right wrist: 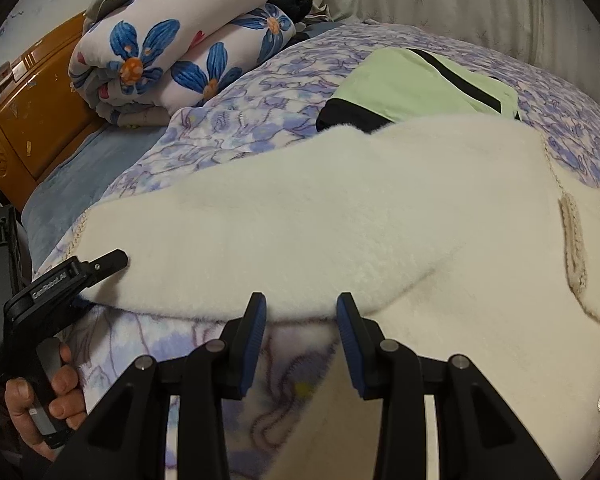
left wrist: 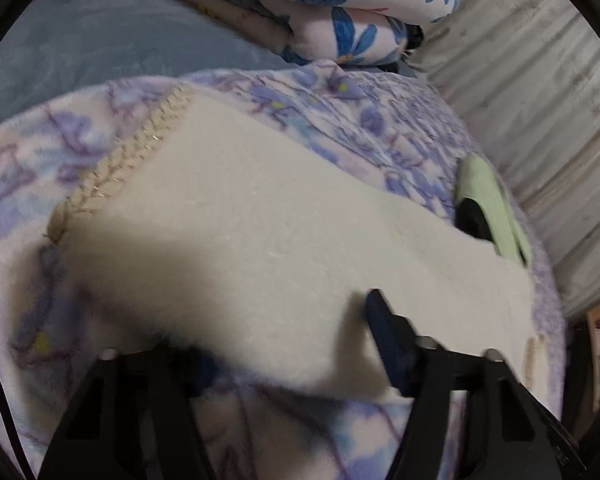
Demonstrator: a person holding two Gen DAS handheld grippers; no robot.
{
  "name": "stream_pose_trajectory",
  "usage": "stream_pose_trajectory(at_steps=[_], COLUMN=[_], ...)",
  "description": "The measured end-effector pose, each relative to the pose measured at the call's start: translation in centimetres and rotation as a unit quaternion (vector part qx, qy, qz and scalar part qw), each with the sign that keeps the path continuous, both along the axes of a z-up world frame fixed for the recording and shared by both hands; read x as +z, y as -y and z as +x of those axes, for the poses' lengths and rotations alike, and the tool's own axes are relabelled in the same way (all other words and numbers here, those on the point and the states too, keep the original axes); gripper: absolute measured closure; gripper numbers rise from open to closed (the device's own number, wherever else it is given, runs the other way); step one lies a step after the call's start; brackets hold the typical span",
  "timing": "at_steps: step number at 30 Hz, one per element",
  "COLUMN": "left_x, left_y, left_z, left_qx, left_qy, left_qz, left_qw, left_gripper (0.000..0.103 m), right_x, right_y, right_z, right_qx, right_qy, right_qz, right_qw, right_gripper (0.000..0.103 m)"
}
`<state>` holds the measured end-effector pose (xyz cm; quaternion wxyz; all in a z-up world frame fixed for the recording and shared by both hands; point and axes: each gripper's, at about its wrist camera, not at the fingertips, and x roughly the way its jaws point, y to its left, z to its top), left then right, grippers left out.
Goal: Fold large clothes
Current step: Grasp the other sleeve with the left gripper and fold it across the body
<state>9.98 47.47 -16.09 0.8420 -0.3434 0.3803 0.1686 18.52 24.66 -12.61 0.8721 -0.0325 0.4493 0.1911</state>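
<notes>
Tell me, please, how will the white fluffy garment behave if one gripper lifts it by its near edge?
The white fluffy garment probably flops and drapes: it already lies in soft folds over the bed cover. Its thick pile suggests some weight, so the far part may drag. The fuzzy surface likely grips the right gripper pads well.

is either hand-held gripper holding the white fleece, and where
Neither clearly is. The right hand-held gripper is open at the white fleece's near edge; the left hand-held gripper is open around that edge.
</notes>
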Motion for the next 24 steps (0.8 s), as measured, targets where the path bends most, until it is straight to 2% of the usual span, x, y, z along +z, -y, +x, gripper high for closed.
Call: stream_pose_trajectory(at_steps=[2,5,9,15,21,24], left_x=[0.1,0.6,2.8,9.6,14.7,16.1], left_y=[-0.3,-0.4,1.3,7.8,16.1,20.3], left_z=[-0.1,-0.4,-0.8,-0.7,0.7,1.7], left_qx=[0.013,0.020,0.023,-0.019,-0.097,-0.134], left_qy=[0.003,0.013,0.015,0.052,0.086,0.096], left_qz=[0.004,0.003,0.044,0.137,0.179,0.188], left_qw=[0.9999,0.9997,0.9986,0.9890,0.9754,0.9682], left_gripper=[0.075,0.090,0.094,0.095,0.095,0.095], right_x=[-0.1,0.3,1.4,3.3,4.6,4.9], right_y=[0.4,1.5,3.4,7.6,13.7,17.9], right_z=[-0.1,-0.6,-1.3,-2.2,-3.2,-4.0], right_qx=[-0.002,-0.006,-0.016,-0.041,-0.084,-0.116], right_qy=[-0.006,-0.005,0.001,0.014,0.021,0.027], right_qz=[0.003,0.008,0.019,0.047,0.073,0.083], right_qw=[1.000,1.000,1.000,0.998,0.994,0.989], right_gripper=[0.067,0.067,0.067,0.067,0.067,0.067])
